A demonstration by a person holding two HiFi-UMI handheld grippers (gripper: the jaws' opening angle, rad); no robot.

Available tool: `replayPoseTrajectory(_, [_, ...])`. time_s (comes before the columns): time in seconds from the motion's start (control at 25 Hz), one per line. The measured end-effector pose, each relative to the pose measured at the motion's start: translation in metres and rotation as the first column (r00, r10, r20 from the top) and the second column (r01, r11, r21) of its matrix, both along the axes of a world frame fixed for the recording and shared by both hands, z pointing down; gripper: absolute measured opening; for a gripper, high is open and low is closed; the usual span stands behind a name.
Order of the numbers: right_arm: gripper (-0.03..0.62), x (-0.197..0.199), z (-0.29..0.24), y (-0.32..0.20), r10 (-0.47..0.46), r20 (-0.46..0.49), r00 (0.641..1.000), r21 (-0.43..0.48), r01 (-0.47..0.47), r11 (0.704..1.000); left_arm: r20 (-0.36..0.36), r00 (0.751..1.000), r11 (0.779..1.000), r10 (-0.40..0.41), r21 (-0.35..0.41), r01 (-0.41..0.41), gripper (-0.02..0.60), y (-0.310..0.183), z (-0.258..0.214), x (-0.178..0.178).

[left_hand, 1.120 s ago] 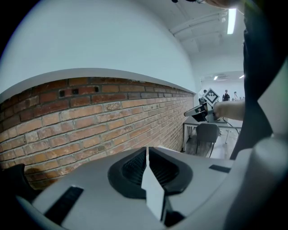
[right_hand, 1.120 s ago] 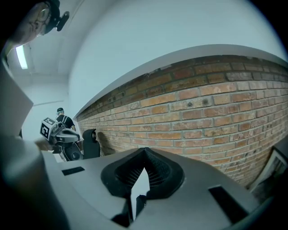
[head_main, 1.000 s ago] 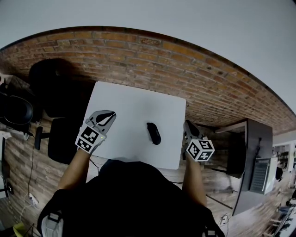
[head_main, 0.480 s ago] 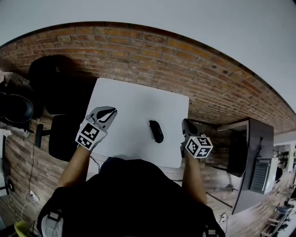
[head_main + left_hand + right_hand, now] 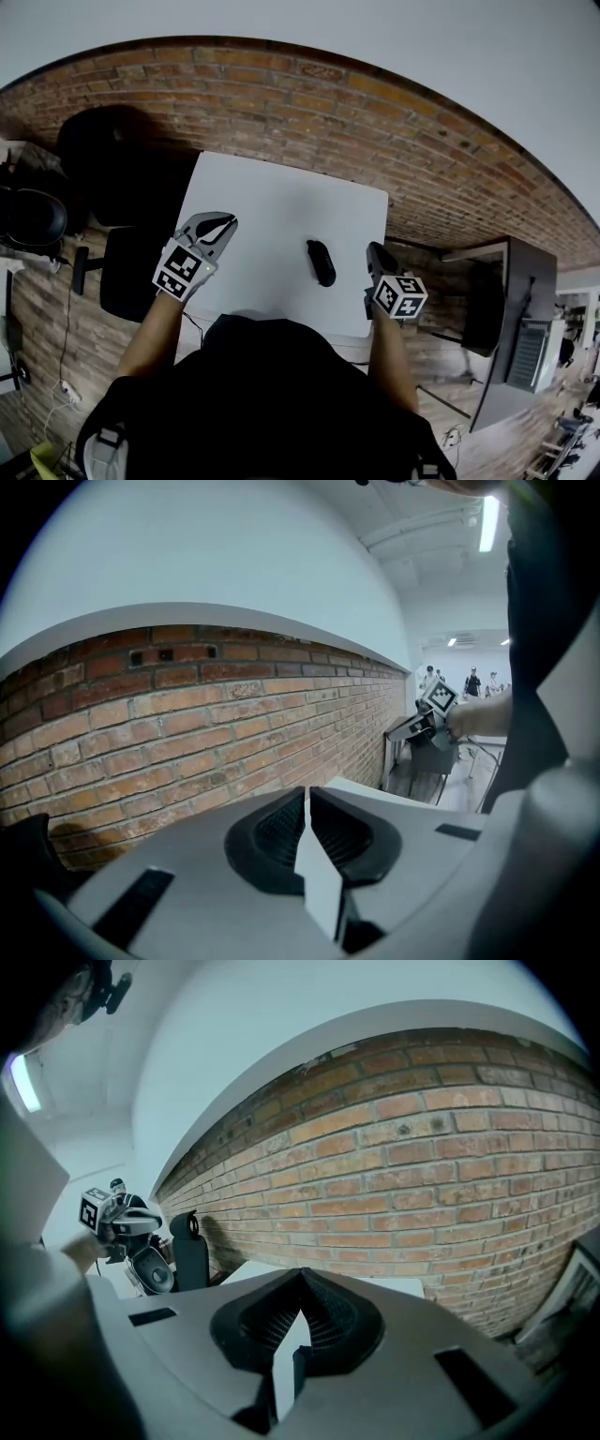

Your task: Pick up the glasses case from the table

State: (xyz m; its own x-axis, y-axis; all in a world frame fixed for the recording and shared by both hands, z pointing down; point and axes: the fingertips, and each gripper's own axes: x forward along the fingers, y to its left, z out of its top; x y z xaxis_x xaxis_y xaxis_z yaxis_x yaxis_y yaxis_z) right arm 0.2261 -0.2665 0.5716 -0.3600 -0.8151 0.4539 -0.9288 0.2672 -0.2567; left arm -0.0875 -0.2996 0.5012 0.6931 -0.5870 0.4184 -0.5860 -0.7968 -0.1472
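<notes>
The black oblong glasses case (image 5: 321, 262) lies on the white table (image 5: 272, 202), right of its middle. In the head view my left gripper (image 5: 225, 224) hovers over the table's left edge, jaws together and empty. My right gripper (image 5: 375, 251) hangs at the table's right edge, a short way right of the case, also shut and empty. The left gripper view shows the left gripper (image 5: 307, 794) with its tips meeting, facing the brick wall, and the right gripper (image 5: 433, 705) far off. In the right gripper view the right gripper (image 5: 302, 1274) has its tips touching. Neither gripper view shows the case.
A brick wall (image 5: 309, 103) runs behind the table. Black office chairs (image 5: 127, 277) stand left of the table, one of them visible as a chair (image 5: 192, 1246) in the right gripper view. A dark desk (image 5: 511, 309) stands to the right. People stand far off (image 5: 473, 682).
My right gripper has sunk a little beside the table's right edge and drawn slightly nearer the case. The left gripper has shifted only slightly. Both stay shut and the case has not moved.
</notes>
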Motion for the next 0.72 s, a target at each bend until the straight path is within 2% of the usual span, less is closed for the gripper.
replayPoseTrajectory(0.72, [0.014,0.003,0.060,0.004,0.012,-0.027,1.000,-0.122,-0.015,0.992,-0.002,1.000,0.999,0.010,-0.031,-0.010,0.025,0.000,0.016,-0.004])
